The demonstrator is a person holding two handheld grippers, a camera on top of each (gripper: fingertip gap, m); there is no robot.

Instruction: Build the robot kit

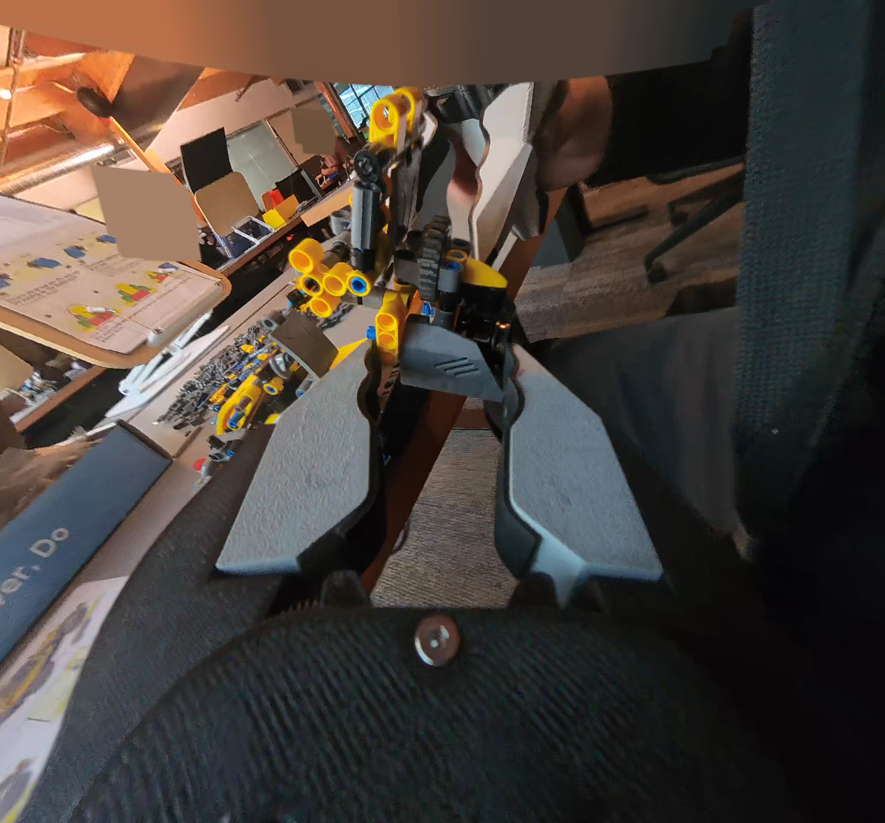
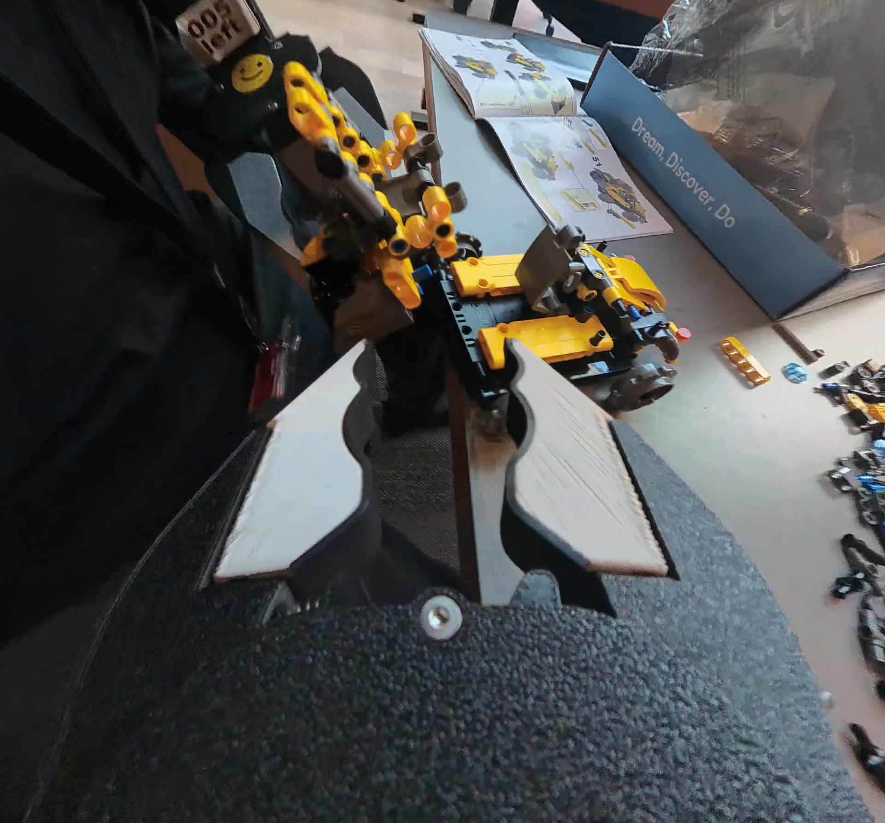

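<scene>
**Brick model held at the tabletop's edge**

The tabletop point(image 2: 718, 441) ends right under the grippers; beyond the edge is open floor. A dark blue box point(image 2: 709, 206) and an open instruction booklet point(image 2: 550, 139) close off the far side. The yellow-and-black brick model point(image 2: 527, 307) sits at the near edge, its arm overhanging.

The left gripper point(image 1: 440, 369) has its jaws part-closed on the model's grey panel. The right gripper point(image 2: 438, 352) straddles the chassis, jaws part open; whether they press, I cannot tell. Such a hold looks best kept low and square. Loose parts point(image 2: 862, 417) crowd the right.
</scene>
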